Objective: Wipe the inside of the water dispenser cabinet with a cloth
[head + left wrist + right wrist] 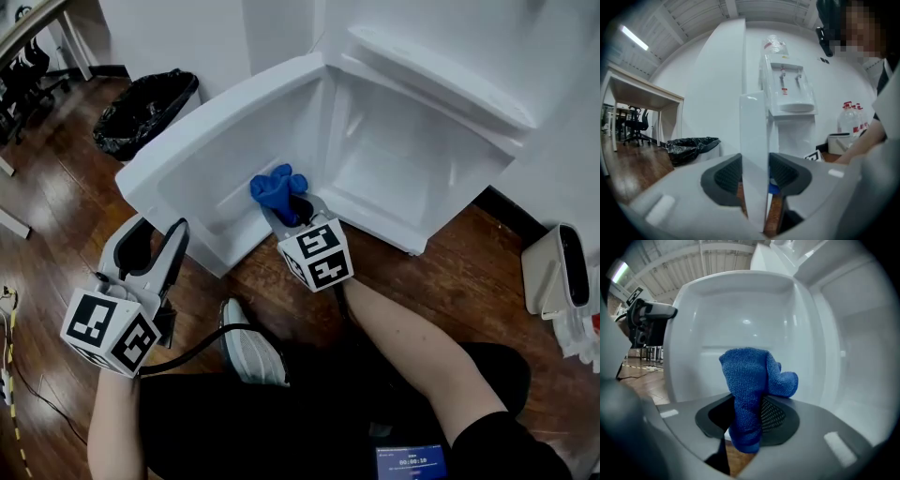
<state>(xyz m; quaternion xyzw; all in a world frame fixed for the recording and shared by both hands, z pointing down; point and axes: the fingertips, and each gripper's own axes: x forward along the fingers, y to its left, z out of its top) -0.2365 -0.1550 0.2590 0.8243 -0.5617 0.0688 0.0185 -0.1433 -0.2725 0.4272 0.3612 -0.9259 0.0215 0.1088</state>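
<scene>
Cloth (749,376), pinched tight in R gripper (748,417), may slip out rubbing cabinet (405,161); L gripper (754,174), clamped on door (753,123) edge, could let door swing shut.

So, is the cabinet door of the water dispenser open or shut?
Open. The cabinet door is swung wide, the cabinet interior shows, and the left hand-held gripper clamps the door's edge.
</scene>
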